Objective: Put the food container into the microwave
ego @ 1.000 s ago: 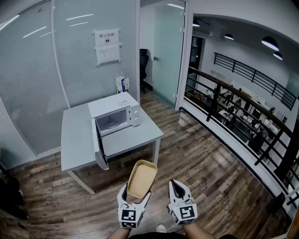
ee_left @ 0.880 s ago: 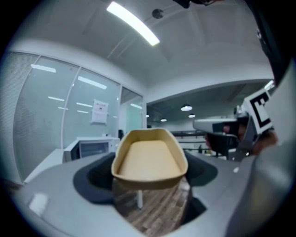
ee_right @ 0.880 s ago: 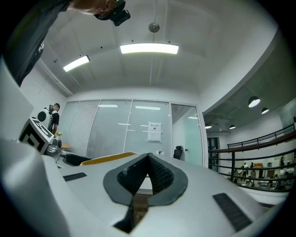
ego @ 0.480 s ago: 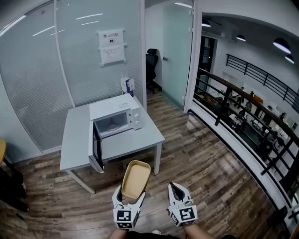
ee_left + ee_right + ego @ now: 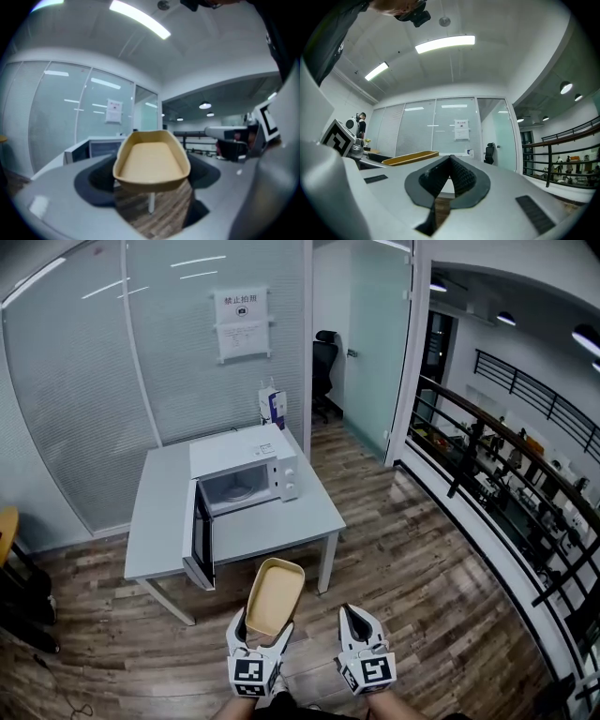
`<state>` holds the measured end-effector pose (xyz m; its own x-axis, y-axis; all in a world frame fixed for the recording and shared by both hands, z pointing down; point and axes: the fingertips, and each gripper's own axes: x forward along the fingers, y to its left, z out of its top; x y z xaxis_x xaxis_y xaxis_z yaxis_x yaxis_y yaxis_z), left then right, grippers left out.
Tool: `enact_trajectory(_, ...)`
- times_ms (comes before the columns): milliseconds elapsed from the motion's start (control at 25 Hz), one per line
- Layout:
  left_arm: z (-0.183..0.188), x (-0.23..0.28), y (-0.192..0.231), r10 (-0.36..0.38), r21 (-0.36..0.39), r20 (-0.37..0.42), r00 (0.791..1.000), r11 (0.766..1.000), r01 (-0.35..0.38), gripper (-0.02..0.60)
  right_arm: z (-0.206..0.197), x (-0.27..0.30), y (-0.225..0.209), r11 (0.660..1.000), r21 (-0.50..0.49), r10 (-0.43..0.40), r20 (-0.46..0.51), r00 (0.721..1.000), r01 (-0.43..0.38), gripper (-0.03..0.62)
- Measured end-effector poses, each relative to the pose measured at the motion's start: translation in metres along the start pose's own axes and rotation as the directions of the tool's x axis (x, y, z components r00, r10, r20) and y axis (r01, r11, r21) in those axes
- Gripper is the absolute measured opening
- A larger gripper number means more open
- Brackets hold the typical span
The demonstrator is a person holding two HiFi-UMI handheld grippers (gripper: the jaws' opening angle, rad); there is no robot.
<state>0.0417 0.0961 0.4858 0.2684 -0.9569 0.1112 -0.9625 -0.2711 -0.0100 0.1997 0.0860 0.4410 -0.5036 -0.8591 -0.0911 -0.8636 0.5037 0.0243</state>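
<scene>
Stands on wood floor [image 5: 422,568], on the near side of table [image 5: 155,512], facing microwave [image 5: 246,465]. Grips container [image 5: 275,596] by its near end with left gripper [image 5: 264,632]; jaws closed onto that end, one either side, as seen in left gripper view. Holds container in the air over the floor, just short of table's near edge, well apart from microwave. Container tan, empty, open side up, long axis pointing far, towards the table.

Holds right gripper [image 5: 359,615] just right of the left one, level with it, apart from container. Jaws pressed together at the tips in right gripper view, nothing between them.

Shows microwave on the far half of table, white, controls on its right side. Door [image 5: 200,545] swung fully open on the left, reaching towards table's near edge. Cavity open to the near side, pale inside; cannot tell any contents.

Also shows small box [image 5: 273,407] at table's far edge, behind microwave. Paper notice [image 5: 243,326] on glass wall beyond. Office chair [image 5: 323,357] far back past the glass. Black railing [image 5: 487,465] along the right.
</scene>
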Motion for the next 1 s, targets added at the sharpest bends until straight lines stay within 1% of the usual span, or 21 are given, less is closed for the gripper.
enact_trajectory(280,0.005,0.041,0.039,0.003,-0.001,0.008,1.0,1.0,-0.003,0.453,0.002,0.063,-0.004,1.0,-0.016,-0.001,0.014,1.0,0.001,-0.002)
enact_trajectory(560,0.013,0.083,0.08,-0.022,-0.007,0.015,1.0,1.0,0.022,0.453,0.008,0.122,0.002,0.999,-0.045,-0.004,0.031,0.999,0.006,-0.002)
enact_trajectory(880,0.016,0.114,0.108,-0.061,-0.001,0.025,0.998,0.998,0.061,0.453,0.005,0.165,0.007,0.998,-0.056,-0.026,0.027,0.999,0.028,-0.002)
enact_trajectory(1000,0.017,0.121,0.117,-0.054,-0.005,0.024,0.998,0.999,0.055,0.453,0.003,0.174,0.006,0.998,-0.049,-0.029,0.015,0.999,0.03,-0.002)
